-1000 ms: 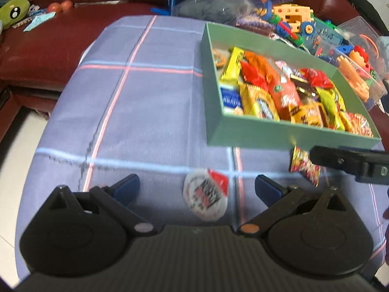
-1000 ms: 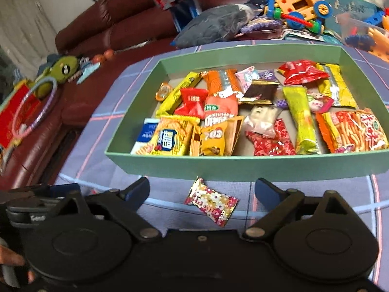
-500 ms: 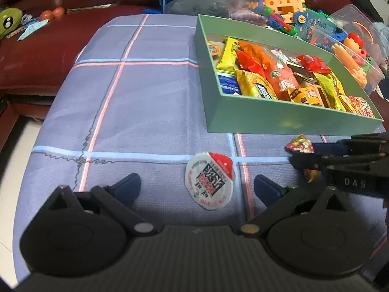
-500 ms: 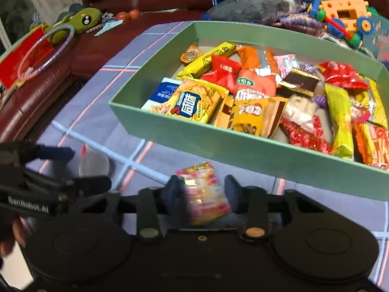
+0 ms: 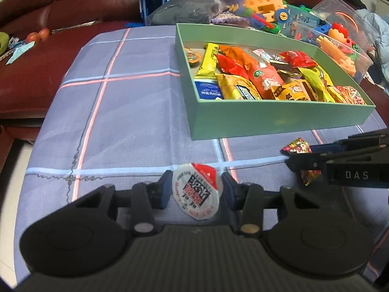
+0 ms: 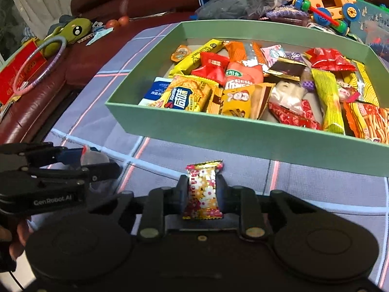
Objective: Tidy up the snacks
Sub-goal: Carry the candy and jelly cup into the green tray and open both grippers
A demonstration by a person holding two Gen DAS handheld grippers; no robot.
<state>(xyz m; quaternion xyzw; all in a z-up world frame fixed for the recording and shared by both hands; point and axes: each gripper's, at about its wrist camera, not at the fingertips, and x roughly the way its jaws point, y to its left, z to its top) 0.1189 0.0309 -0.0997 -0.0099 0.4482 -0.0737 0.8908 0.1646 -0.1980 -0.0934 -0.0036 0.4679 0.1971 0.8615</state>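
A round jelly cup (image 5: 195, 194) with a white, red and black lid sits on the blue checked cloth (image 5: 121, 121). My left gripper (image 5: 195, 185) is closing on it, and its blue pads touch the cup's two sides. My right gripper (image 6: 203, 187) is also closing, with its pads pressed on a gold and red flowered candy (image 6: 203, 192) just in front of the green box (image 6: 243, 141). The box holds several snack packets. In the left wrist view the right gripper (image 5: 299, 155) reaches in from the right with the candy (image 5: 296, 145) in it.
Plastic toys (image 5: 267, 7) and a clear bin (image 5: 340, 31) crowd the space behind the box. A dark red leather sofa (image 6: 36, 112) lies to the left, with a green plush toy (image 6: 73, 31) and a pink ring (image 6: 39, 65) on it. A hand (image 6: 14, 241) holds the left gripper.
Both grippers went from wide open to closed around their snacks: the left on the jelly cup, the right on the flowered candy. The right gripper dropped slightly toward the cloth.
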